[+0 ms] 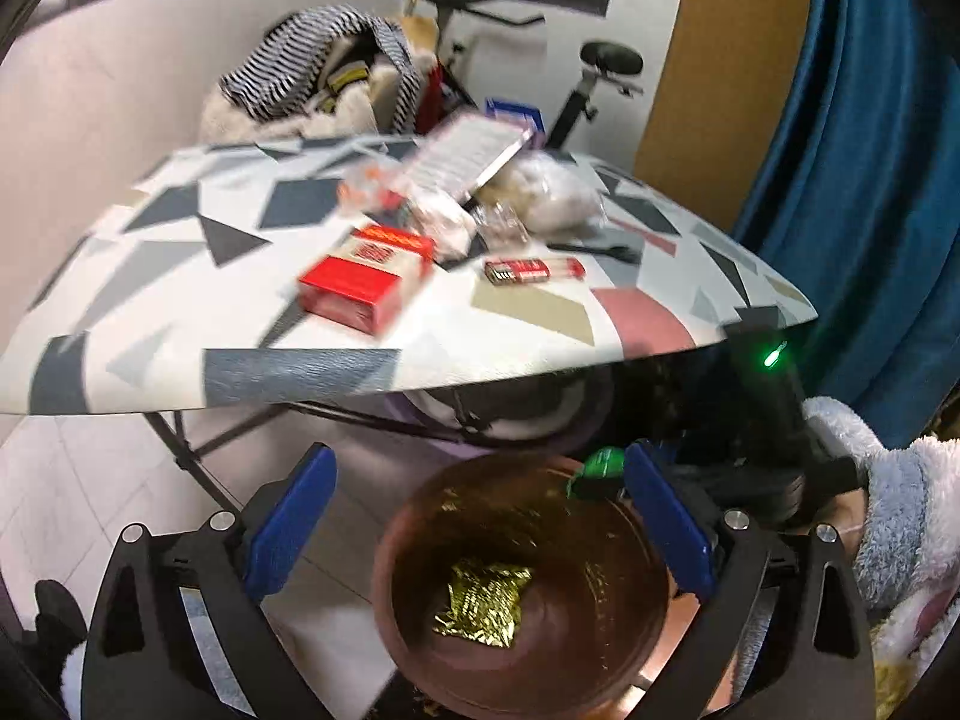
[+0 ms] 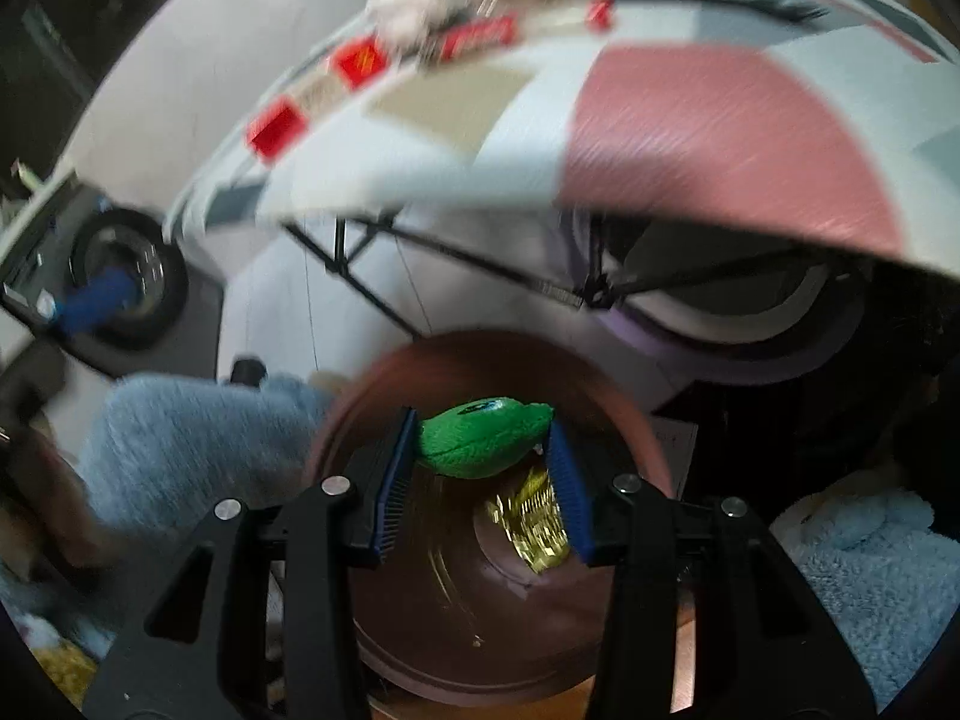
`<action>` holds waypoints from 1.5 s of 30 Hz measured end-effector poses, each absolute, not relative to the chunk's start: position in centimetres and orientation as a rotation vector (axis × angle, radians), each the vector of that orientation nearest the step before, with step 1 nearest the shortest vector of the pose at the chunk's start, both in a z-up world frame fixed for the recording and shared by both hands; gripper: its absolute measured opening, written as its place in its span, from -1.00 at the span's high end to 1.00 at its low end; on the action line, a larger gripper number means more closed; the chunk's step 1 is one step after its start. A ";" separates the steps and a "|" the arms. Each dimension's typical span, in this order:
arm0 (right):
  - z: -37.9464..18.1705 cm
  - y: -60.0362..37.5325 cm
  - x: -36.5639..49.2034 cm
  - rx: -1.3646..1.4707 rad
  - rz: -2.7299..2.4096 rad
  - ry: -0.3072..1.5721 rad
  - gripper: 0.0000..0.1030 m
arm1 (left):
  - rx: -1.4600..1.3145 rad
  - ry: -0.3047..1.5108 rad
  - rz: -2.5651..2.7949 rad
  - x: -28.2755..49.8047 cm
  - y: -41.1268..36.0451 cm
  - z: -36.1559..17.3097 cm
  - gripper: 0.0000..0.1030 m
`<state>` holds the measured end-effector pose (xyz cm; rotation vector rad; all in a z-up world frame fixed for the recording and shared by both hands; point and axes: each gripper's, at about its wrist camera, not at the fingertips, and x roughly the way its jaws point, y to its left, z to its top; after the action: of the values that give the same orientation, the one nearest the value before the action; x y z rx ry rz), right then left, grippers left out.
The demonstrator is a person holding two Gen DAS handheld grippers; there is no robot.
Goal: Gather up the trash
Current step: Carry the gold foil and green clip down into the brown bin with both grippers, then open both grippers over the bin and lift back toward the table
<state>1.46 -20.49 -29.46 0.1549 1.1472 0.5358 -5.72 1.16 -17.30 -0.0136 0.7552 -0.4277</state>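
Observation:
A brown bin (image 1: 630,648) sits on the floor below the table edge, with a crumpled gold wrapper (image 1: 483,606) at its bottom. My left gripper (image 1: 480,516) is open and empty above the bin's rim. My right gripper (image 2: 480,468) is shut on a green wrapper (image 2: 483,435) and holds it over the bin (image 2: 456,630), above the gold wrapper (image 2: 534,525). The green wrapper also shows in the left wrist view (image 1: 597,468). On the patterned table (image 1: 180,276) lie a red box (image 1: 366,279), a red packet (image 1: 534,270) and clear bags (image 1: 552,192).
A striped and fluffy heap (image 1: 312,84) lies behind the table, beside an exercise bike (image 1: 600,78). A blue curtain (image 1: 852,150) hangs at the right. Black folding legs (image 2: 468,276) cross under the table. A washing machine door (image 2: 120,276) is at the left.

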 end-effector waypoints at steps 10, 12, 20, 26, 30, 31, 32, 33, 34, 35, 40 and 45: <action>-33.6 -16.8 1.0 -0.008 0.541 1.301 0.09 | -0.040 0.801 -0.362 -4.6 1.8 -19.2 -0.84; -34.2 -16.4 0.7 -0.034 0.537 1.318 0.08 | -0.047 0.812 -0.352 -4.4 1.8 -19.6 -0.84; -34.5 -16.5 0.8 -0.067 0.510 1.328 0.02 | -0.071 0.826 -0.328 -4.2 2.4 -20.0 -0.84; -34.0 -16.8 1.0 -0.063 0.468 1.295 -0.75 | -0.054 0.826 -0.294 -4.0 2.2 -20.1 -0.84; -33.2 -17.3 1.1 -0.054 0.457 1.267 -0.88 | -0.053 0.830 -0.290 -3.9 2.3 -20.2 -0.84; -33.0 -17.3 1.1 -0.051 0.453 1.258 -0.88 | -0.052 0.828 -0.289 -3.9 2.3 -20.1 -0.84; -32.8 -17.4 1.1 -0.048 0.450 1.246 -0.88 | -0.052 0.824 -0.289 -4.0 2.3 -20.1 -0.84; -32.1 -17.6 1.1 -0.041 0.449 1.219 -0.89 | -0.052 0.822 -0.288 -4.0 2.3 -20.0 -0.84; -31.6 -17.6 1.0 -0.038 0.449 1.196 -0.89 | -0.053 0.818 -0.286 -4.1 2.4 -20.0 -0.84; -31.3 -17.6 1.0 -0.037 0.449 1.184 -0.89 | -0.054 0.816 -0.284 -4.1 2.4 -19.9 -0.84; -27.9 -18.2 0.1 -0.052 0.443 1.041 -0.89 | -0.063 0.798 -0.272 -4.3 2.8 -19.6 -0.84; -24.5 -19.2 -0.8 -0.070 0.398 0.877 -0.89 | -0.070 0.780 -0.275 -4.5 2.8 -19.3 -0.84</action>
<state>-0.78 -19.18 -24.48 -0.0701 0.8768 0.3977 -4.48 2.84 -19.29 -0.0699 0.7803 -0.2748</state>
